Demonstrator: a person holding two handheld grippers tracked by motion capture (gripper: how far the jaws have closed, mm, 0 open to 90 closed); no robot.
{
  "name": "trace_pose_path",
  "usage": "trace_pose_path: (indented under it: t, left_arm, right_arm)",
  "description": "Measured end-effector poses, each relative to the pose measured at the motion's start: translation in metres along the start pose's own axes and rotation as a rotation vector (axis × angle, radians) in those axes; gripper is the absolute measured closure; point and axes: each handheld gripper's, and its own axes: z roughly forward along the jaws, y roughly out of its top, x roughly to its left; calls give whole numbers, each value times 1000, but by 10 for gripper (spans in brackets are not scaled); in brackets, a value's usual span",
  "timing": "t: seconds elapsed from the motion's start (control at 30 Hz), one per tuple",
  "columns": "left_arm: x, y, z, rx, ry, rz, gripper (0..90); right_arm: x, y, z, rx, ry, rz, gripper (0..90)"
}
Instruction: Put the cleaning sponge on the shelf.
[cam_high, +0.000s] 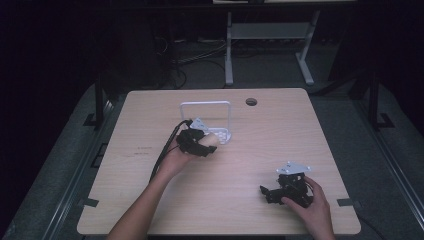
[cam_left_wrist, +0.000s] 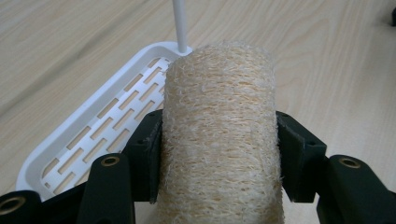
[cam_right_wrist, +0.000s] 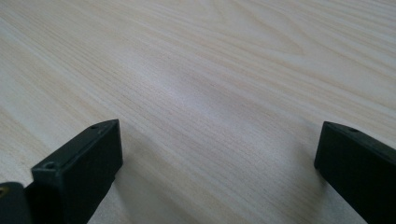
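A beige loofah roll (cam_left_wrist: 219, 135) stands between the jaws of my left gripper (cam_left_wrist: 219, 158), which is shut on it. Just beyond it lies a white slotted rack (cam_left_wrist: 100, 126) with a thin upright frame (cam_high: 206, 104). From above, my left gripper (cam_high: 207, 146) sits at the rack's near side, mid-table, with the loofah (cam_high: 210, 148) pale at its tip. Near the table's front right, my right gripper (cam_high: 267, 192) rests low over the wood. Its jaws stand wide apart, with bare wood between them (cam_right_wrist: 219, 154).
The light wooden table (cam_high: 150, 200) has a round cable hole (cam_high: 251, 102) near its far edge. Cables trail from my left gripper toward the front left. Dark floor and a white desk frame (cam_high: 270, 35) lie beyond the table.
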Motion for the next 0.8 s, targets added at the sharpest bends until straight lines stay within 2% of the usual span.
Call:
trace_pose_path:
  t: [0.37,0.43,0.63,0.8]
  left_arm:
    - [12,9,15,23,32,-7,415]
    - [14,9,18,19,24,-32,415]
    - [18,14,27,25,40,-30,415]
    - [23,18,36,27,55,-43,415]
  right_arm:
    - [0,0,0,0,0,1,6]
    - [0,0,0,-1,0,1,6]
    - [0,0,0,0,0,0,6]
    - [0,0,0,1,0,-1,6]
